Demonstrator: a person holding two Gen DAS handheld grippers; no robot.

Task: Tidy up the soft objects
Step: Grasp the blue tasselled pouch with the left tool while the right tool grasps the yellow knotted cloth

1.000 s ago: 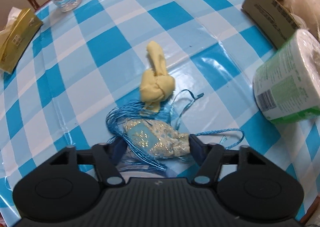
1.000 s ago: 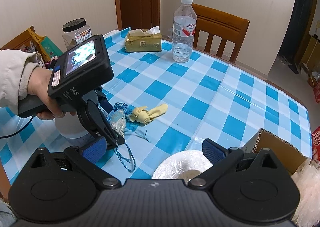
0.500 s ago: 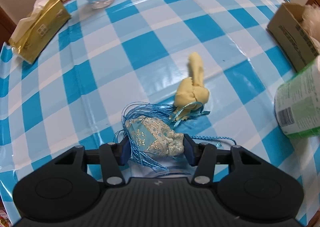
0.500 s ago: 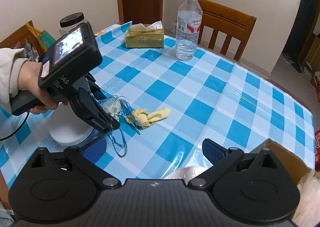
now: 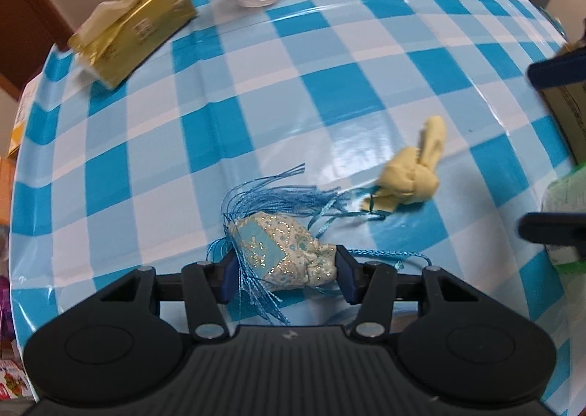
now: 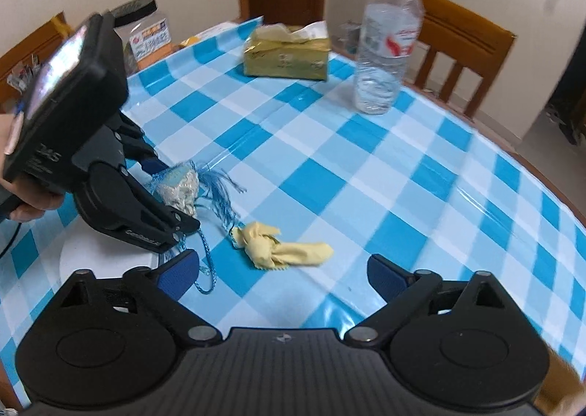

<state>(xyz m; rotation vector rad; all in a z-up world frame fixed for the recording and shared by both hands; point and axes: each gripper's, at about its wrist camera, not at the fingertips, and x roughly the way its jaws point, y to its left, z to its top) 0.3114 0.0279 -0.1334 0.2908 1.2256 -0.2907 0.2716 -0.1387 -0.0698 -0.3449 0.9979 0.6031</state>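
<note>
The left gripper [image 5: 285, 271] is clamped on the pouch [image 5: 284, 255], a small light-blue fabric bundle with glittery patterning, one blue pad pressing each end. From the right wrist view, the same gripper [image 6: 172, 196] holds the pouch [image 6: 179, 190] just above the tablecloth [image 6: 329, 174]; whether the pouch touches the cloth cannot be told. Blue tassel threads [image 5: 278, 196] fan out from the pouch on the side away from the gripper, and more hang down over its near side. A braided blue cord [image 5: 388, 253] runs from the pouch toward the yellow cloth [image 5: 414, 174].

The yellow cloth, knotted in the middle with a loose tail, lies flat on the tablecloth near the pouch, on the side toward the right gripper. A few tassel strands reach its near end [image 6: 282, 245].

The right gripper [image 6: 284, 275] has its jaws wide apart with nothing between them, hovering over the tablecloth close to the yellow cloth.

Beyond the pouch, near the far table edge, sit a gold tissue pack [image 6: 287, 57] and a water bottle [image 6: 388, 39], well apart from the pouch. A wooden chair [image 6: 465, 42] stands behind the bottle. A green-and-white roll [image 5: 564, 203] shows at the edge of the left wrist view, past the yellow cloth.
</note>
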